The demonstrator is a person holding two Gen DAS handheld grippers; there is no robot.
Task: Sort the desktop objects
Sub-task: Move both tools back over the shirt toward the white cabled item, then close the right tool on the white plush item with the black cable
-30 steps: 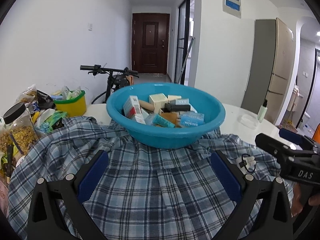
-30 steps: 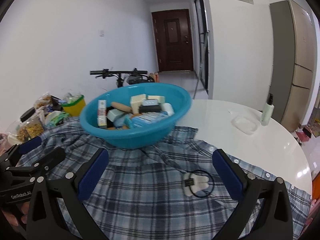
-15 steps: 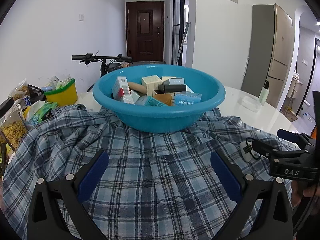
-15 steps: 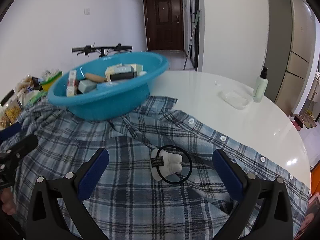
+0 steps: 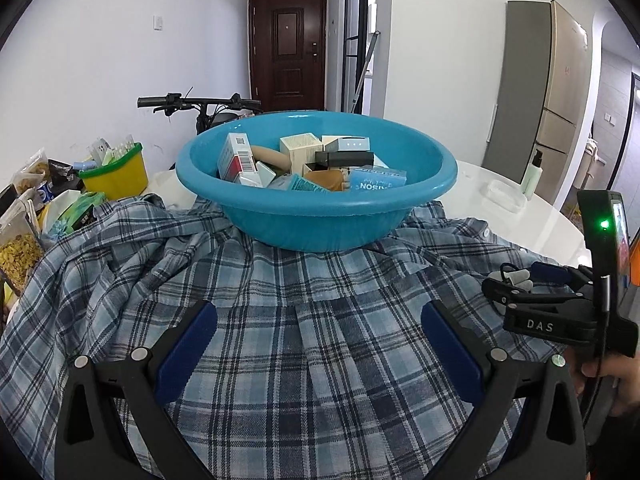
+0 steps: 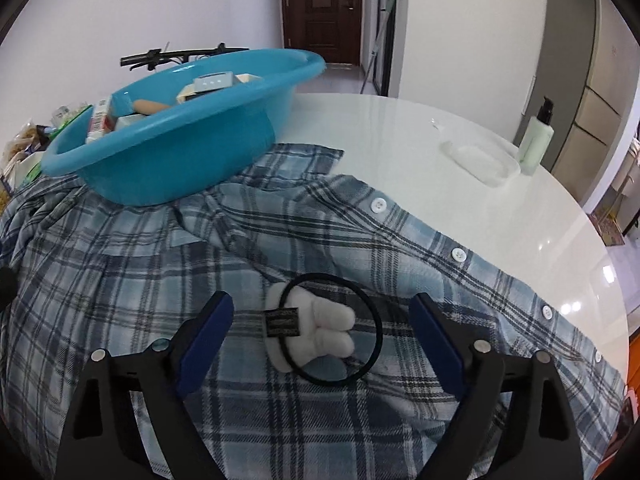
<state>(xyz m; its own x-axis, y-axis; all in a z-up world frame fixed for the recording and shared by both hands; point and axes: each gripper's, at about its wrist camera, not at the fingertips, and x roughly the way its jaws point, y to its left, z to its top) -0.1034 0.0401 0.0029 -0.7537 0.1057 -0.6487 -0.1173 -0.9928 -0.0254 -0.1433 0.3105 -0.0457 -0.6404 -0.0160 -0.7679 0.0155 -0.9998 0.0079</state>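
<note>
- White walls (image 5: 100,60) flank a hallway ending at a dark brown door (image 5: 287,50).
- Tall refrigerator (image 5: 548,96) at right.
- Bicycle (image 5: 200,106) against the left wall.
- Glossy white table (image 6: 440,152) reflects light.

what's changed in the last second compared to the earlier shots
The right hand-held gripper came down over the hair tie on the plaid shirt, its jaws just closing in but not yet touching it. The left hand-held gripper dipped slightly. The blue basin stayed put.

One blue basin (image 5: 316,216) holding about ten small boxes and packets; one plaid shirt (image 6: 200,260); one hair tie (image 6: 332,332) with a white charm; one pump bottle (image 6: 536,140); one clear dish (image 6: 480,162); one yellow tub (image 5: 116,178); two grippers (image 5: 316,352) (image 6: 320,344).
</note>
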